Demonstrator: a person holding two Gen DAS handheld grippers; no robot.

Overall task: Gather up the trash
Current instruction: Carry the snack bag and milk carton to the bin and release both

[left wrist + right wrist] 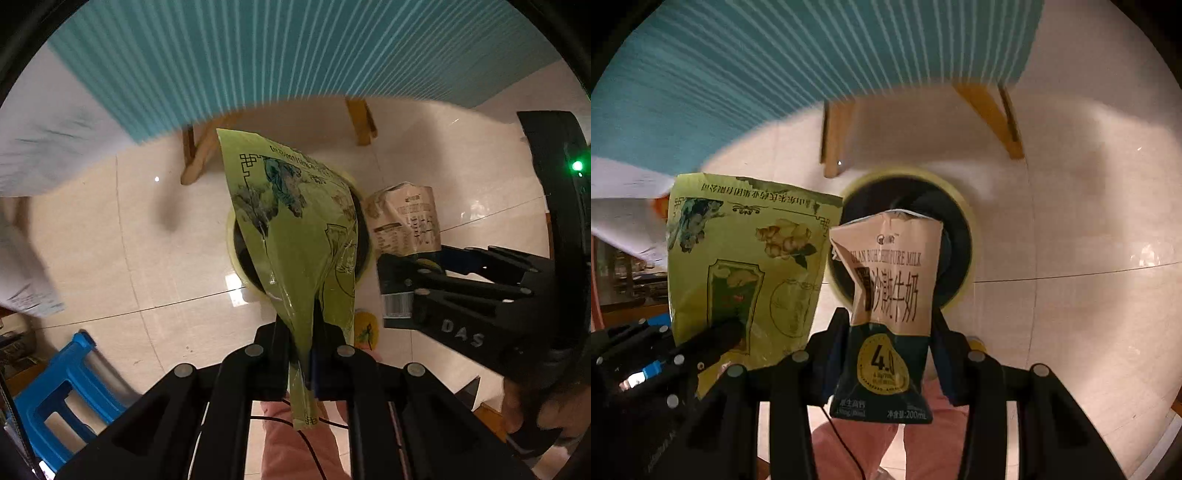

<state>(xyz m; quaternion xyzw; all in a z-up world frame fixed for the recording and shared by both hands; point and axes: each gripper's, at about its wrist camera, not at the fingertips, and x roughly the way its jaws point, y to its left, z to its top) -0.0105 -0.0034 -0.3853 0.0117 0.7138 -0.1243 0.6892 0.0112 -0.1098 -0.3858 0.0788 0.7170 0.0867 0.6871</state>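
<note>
The green wrapper [295, 236] is hanging over the round bin [364, 236] on the floor, and the left tool [303, 354] is pinching its bottom end tight. It is looking thin, light and floppy, so an edge is a good place to hold it. The milk pouch [894, 295] is squashed and soft, and the right tool [890, 354] is squeezing its dark lower part. Both are hanging above the bin's dark mouth. The pale tiled floor [1071, 295] is shining. A teal striped bench [775, 74] on wooden legs is standing behind.
</note>
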